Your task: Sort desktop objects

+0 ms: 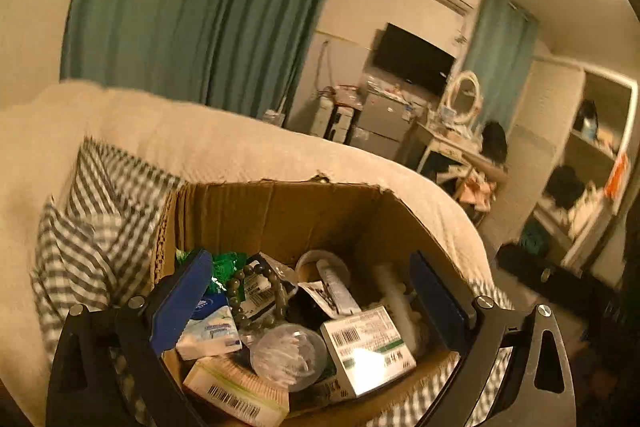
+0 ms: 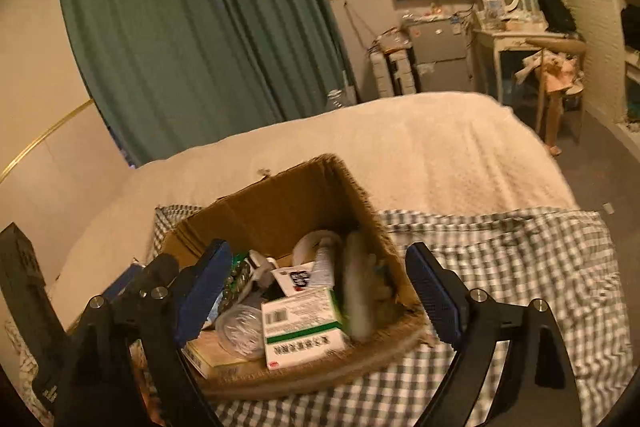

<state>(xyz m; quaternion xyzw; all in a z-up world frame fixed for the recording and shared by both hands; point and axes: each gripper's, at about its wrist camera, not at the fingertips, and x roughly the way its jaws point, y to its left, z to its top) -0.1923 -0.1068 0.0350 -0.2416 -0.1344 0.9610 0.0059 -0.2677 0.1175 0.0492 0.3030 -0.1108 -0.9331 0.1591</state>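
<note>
Both grippers, left (image 1: 312,301) and right (image 2: 320,293), fingers spread, empty; medicine carton (image 1: 368,349) light, stiff (grip narrow sides).

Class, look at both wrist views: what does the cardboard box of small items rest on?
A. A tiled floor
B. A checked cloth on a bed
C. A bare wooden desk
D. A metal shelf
B: the cardboard box sits on the checked cloth spread over the cream bed cover.
</note>
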